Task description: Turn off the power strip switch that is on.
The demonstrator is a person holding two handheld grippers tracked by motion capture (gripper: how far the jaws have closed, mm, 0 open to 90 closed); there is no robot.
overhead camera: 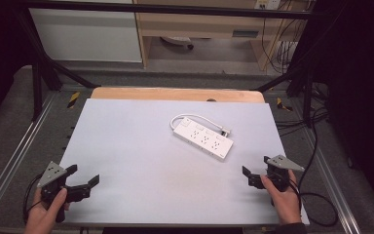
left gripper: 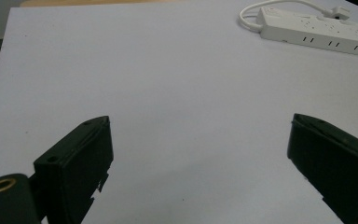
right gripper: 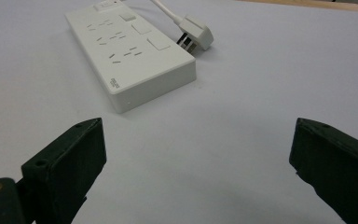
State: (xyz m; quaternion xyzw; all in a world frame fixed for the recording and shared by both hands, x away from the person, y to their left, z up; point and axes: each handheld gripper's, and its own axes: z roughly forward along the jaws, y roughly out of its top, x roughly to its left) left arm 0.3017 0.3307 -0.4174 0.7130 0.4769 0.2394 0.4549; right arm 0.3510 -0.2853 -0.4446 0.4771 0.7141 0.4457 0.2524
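Observation:
A white power strip (overhead camera: 203, 138) lies on the pale table sheet (overhead camera: 141, 161), right of centre, its white cable looped behind it and its plug (overhead camera: 226, 131) resting beside it. The strip also appears far off at the top right of the left gripper view (left gripper: 317, 30) and close ahead in the right gripper view (right gripper: 130, 51), with the plug (right gripper: 196, 33) next to it. My left gripper (overhead camera: 83, 176) rests near the front left corner, open and empty. My right gripper (overhead camera: 253, 171) sits near the front right edge, open, with nothing between its jaws.
A wooden table edge (overhead camera: 175, 93) shows behind the sheet. Black frame bars (overhead camera: 39, 83) stand at both sides, and black cables (overhead camera: 316, 195) trail off the right edge. Shelving and a white cabinet (overhead camera: 85, 34) stand beyond the table.

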